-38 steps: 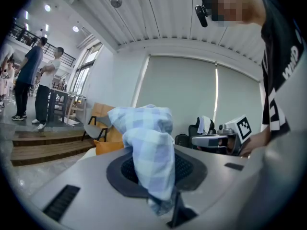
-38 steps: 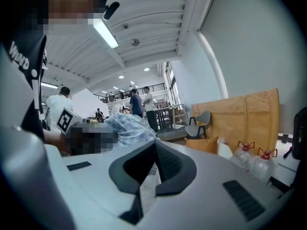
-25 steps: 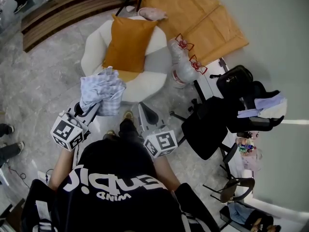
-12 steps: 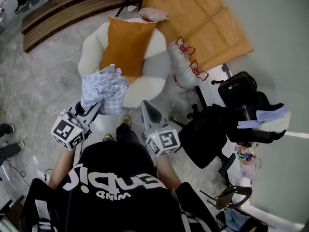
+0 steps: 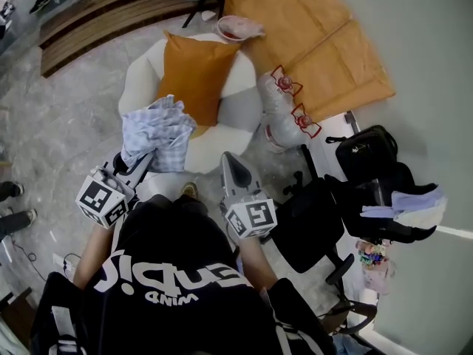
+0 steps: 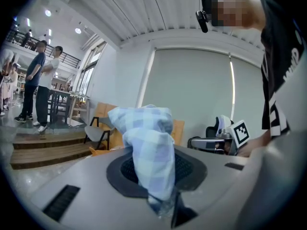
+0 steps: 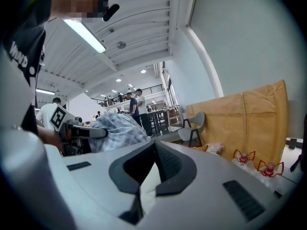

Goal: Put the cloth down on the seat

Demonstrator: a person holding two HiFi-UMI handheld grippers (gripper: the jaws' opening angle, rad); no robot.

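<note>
A blue checked cloth [image 5: 157, 132] hangs bunched from my left gripper [image 5: 140, 161], which is shut on it, over the front left edge of the seat. The seat is a round white armchair [image 5: 137, 80] with an orange cushion [image 5: 194, 72] leaning on it. In the left gripper view the cloth [image 6: 148, 147] rises from the closed jaws of my left gripper [image 6: 165, 210]. My right gripper [image 5: 228, 167] is held beside it, just short of the chair's front, shut with nothing in it [image 7: 144, 186]. The right gripper view shows the cloth [image 7: 117, 131] to its left.
Two large water bottles with red handles [image 5: 284, 98] stand right of the chair. A black office chair [image 5: 318, 205] and a black bag [image 5: 362, 143] are at the right. Brown boards [image 5: 318, 35] lean on the wall. Wooden steps [image 5: 96, 13] run behind. People [image 6: 41, 80] stand far off.
The person has stepped a little toward the chair, carrying the cloth closer over its front edge. Both grippers keep their state.
</note>
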